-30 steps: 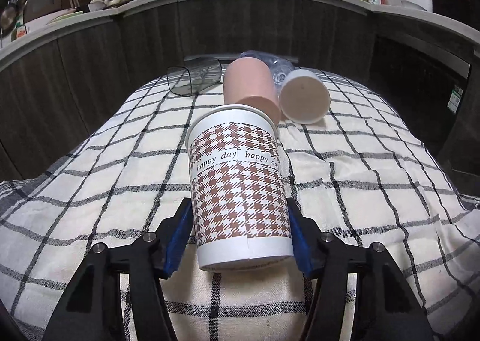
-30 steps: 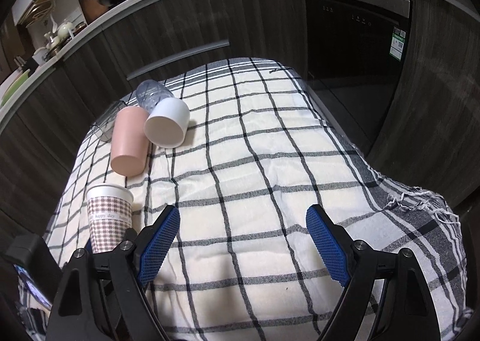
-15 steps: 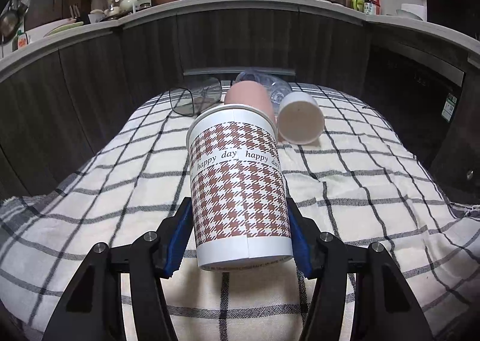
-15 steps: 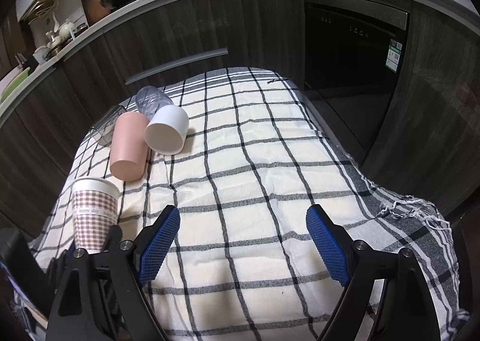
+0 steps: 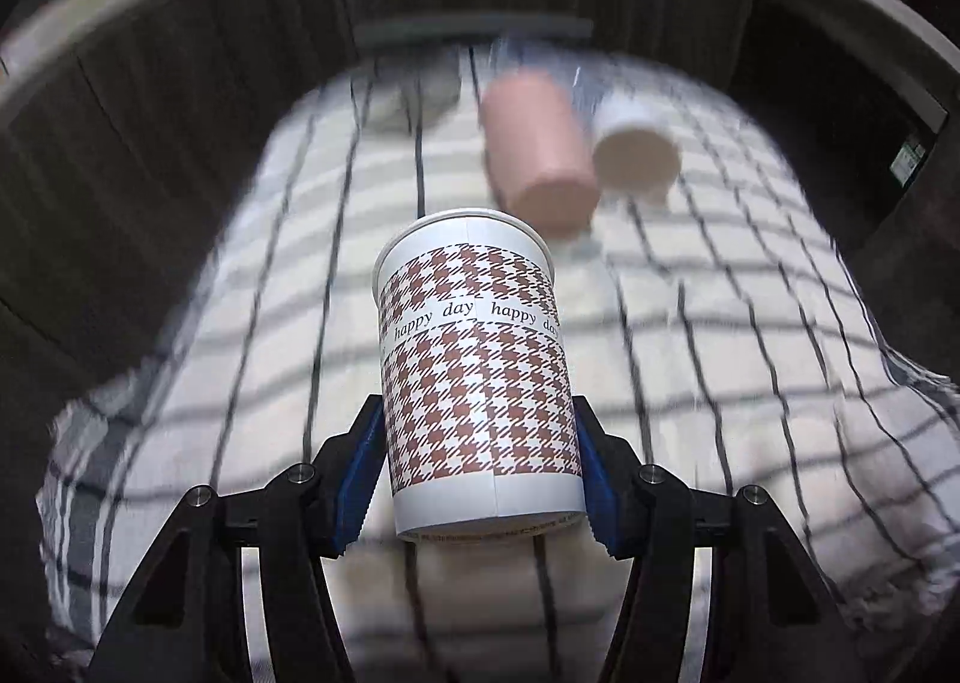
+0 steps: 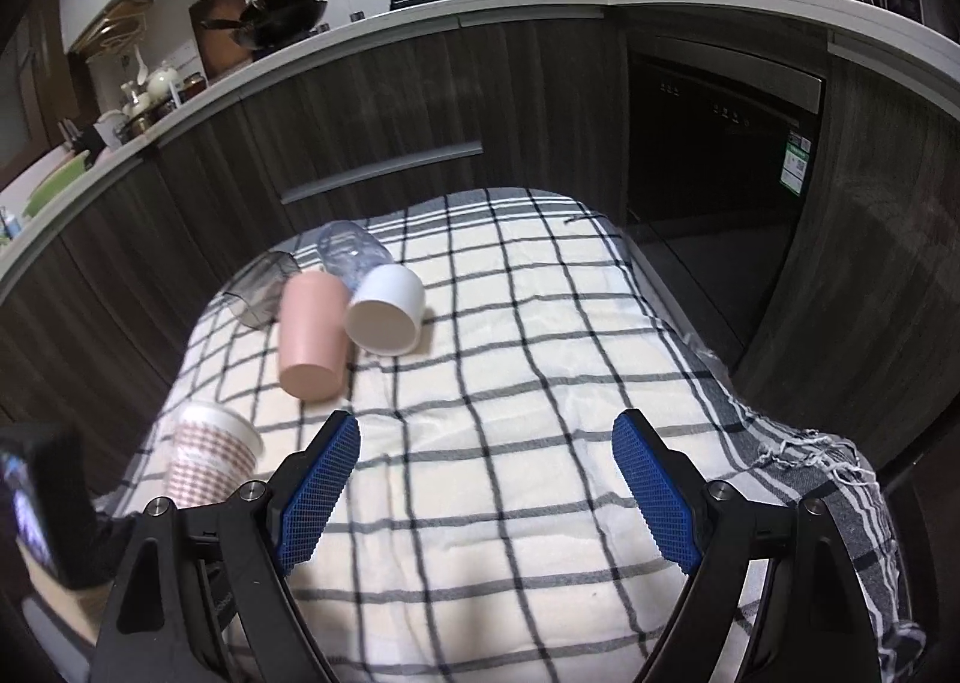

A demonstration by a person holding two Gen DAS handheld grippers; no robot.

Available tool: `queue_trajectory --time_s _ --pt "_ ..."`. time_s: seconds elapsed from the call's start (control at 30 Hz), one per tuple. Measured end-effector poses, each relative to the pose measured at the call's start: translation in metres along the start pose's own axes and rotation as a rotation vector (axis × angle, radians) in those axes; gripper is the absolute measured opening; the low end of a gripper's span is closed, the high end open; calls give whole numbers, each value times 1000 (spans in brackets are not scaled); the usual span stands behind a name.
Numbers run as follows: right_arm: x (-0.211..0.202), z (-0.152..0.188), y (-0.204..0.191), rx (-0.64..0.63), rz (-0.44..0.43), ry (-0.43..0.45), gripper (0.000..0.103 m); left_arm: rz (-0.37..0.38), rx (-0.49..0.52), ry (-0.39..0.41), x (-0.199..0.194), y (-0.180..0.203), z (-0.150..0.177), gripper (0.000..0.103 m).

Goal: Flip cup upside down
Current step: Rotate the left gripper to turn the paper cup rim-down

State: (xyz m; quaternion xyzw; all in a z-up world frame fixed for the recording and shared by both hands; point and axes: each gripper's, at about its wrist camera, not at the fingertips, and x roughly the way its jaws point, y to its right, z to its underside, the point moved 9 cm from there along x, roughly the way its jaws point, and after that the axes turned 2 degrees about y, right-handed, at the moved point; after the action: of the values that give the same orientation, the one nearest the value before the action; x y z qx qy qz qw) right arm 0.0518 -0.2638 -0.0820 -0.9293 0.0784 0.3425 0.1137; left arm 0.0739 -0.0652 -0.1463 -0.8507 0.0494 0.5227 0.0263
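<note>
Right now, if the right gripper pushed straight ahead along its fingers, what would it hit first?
Probably only the checked cloth: the open right gripper points along bare fabric. The white cup and pink cup lie left of that line, though depth is uncertain.

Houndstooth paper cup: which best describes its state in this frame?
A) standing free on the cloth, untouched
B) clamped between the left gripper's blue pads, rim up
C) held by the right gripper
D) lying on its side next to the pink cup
B. The houndstooth paper cup sits between the blue pads of the left gripper with its rim up, while the right gripper is open and holds nothing.
</note>
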Motion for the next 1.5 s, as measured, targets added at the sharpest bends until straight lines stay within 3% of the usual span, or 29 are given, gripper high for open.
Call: queue_trajectory --time_s 0.13,0.33,0.67,1.03,1.23,1.4,1.5 --pt "0 -8 -9 65 -51 -51 86 74 24 -206 1 -1 15 58" --pt "4 -24 -24 128 -99 -102 86 121 57 -426 -7 2 17 58" --pt "38 -42 -24 210 -105 -188 86 80 107 -759 16 11 8 58" --pt "84 -47 -20 252 -122 -263 86 50 138 -837 42 16 -14 58" --pt "94 -43 -20 252 -119 -283 86 44 181 -805 48 18 -20 62" --pt "89 -43 -23 239 -117 -281 86 46 160 -752 39 12 -18 72" --pt "78 -46 -27 222 -119 -262 86 63 143 -712 27 8 -17 72"
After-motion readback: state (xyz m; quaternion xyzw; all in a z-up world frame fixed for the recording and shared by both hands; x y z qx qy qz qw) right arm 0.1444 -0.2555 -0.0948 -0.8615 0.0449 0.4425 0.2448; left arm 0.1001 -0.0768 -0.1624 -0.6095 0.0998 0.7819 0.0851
